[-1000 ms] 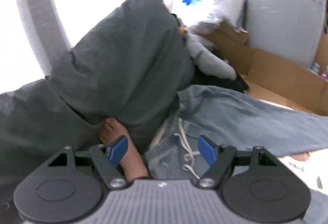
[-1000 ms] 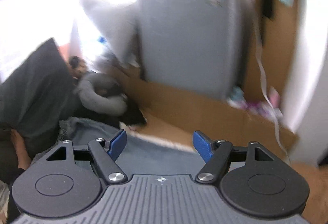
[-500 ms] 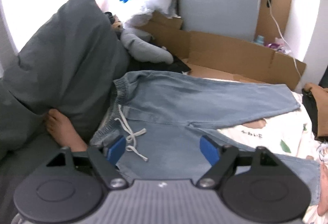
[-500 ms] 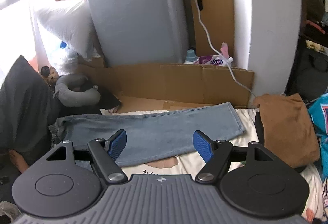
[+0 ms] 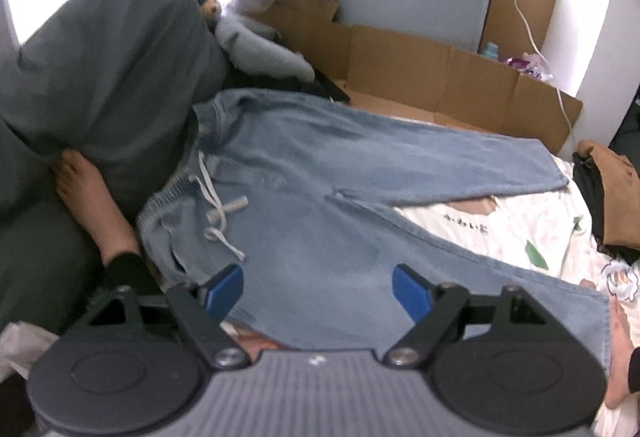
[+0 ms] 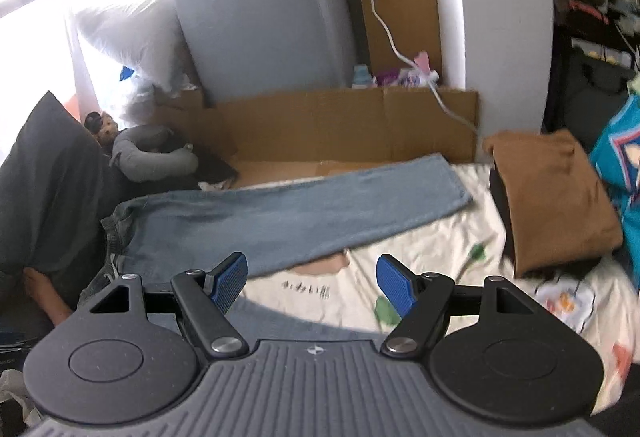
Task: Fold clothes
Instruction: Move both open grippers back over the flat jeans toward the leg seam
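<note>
Light blue jeans with a white drawstring lie spread flat on a printed white sheet, waistband at the left, legs running right. My left gripper hovers open over the near leg below the waistband, nothing between its blue pads. In the right wrist view the far leg of the jeans stretches across the bed. My right gripper is open above the sheet just in front of that leg, holding nothing.
A dark grey pillow and a person's bare foot lie left of the waistband. Folded brown and black clothes sit at the right. Cardboard, a grey plush and a wrapped appliance stand behind.
Both views have swung right and down, from the pillow and back wall onto the spread jeans and the sheet. Both grippers stay open and hold nothing.
</note>
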